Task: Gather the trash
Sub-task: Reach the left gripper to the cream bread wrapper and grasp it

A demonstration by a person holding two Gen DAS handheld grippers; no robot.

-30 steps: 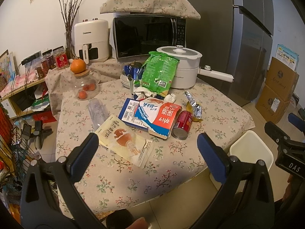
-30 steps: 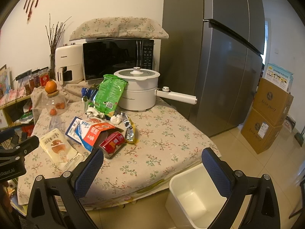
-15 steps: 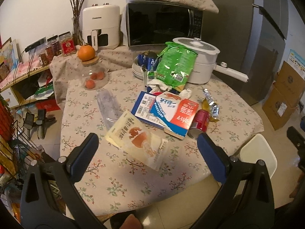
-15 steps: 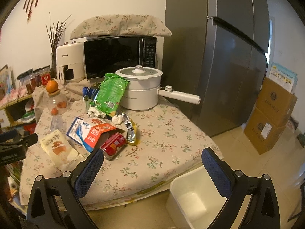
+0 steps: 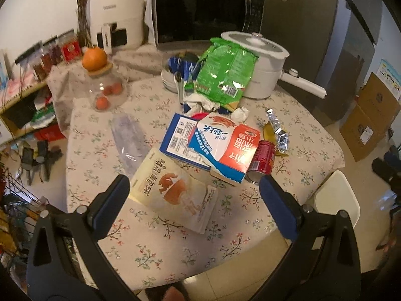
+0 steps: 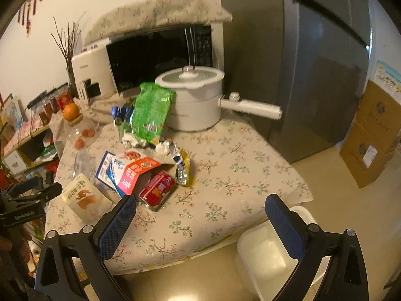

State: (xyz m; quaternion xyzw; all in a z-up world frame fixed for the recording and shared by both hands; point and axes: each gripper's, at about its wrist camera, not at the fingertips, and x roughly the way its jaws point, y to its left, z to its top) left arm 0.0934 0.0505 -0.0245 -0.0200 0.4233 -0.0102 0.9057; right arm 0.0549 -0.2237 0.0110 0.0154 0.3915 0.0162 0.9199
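Trash (image 5: pixel 173 195) littered across floral table (image 5: pixel 175 245)

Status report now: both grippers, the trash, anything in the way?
Left gripper open, empty, over cream pouch. Right gripper open, empty, near red can. Trash all on table; bin on floor beside it. Nothing in the way.

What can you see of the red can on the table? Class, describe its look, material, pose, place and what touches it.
The red can is a small metal-looking drink can with white and gold print that is too small to read. It lies on its side on the floral tablecloth, silver end facing the near edge. Its far end tucks under the raised edge of the red-white-blue carton. A crumpled foil wrapper lies just beside it on the right; contact is unclear. Neither gripper touches it.
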